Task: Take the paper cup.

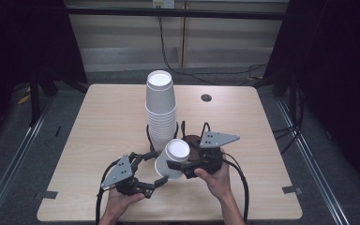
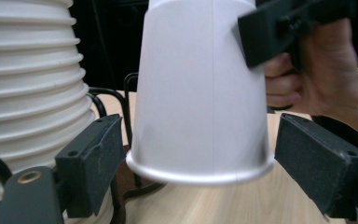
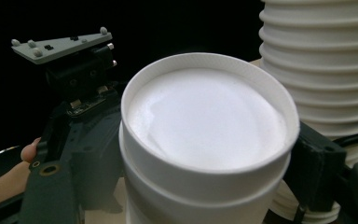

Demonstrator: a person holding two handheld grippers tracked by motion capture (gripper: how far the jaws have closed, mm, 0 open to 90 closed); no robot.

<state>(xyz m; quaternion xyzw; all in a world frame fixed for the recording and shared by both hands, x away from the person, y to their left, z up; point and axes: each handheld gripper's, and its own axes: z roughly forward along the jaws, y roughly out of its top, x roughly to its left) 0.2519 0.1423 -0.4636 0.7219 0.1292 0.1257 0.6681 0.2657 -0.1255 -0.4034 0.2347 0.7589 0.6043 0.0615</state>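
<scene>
A: Run me the list, biggest item first.

B: Item one, the surface (image 1: 98, 140): pale wood, bare at the near edge. Item two, the cup stack (image 1: 160, 110): white paper cups nested upside down, standing in a black wire holder (image 1: 183, 129) at the middle of the surface. Item three, the loose cup (image 1: 172, 158): white paper, upside down and tilted, held off the surface just in front of the stack. In the right gripper view its upper end looks like two cups nested, one rim ridge under the other.

A: And my two tools?

B: Item four, the right gripper (image 1: 186, 168): I have its jaws closed on the upper part of the loose cup, one pad pressed against each side. Item five, the left gripper (image 1: 154, 182): its jaws stand wide, one pad on each side of the cup's lower rim, neither touching it as far as I can tell from the left gripper view.

A: Step in hand?

B: My reading is pulling one cup off another. The right side has its hold; the left is placed but not yet closed.

A: Next move?

B: Close the left jaws gently on the lower rim, enough to grip without crushing the paper, then draw the two hands apart along the cup's axis.
</scene>
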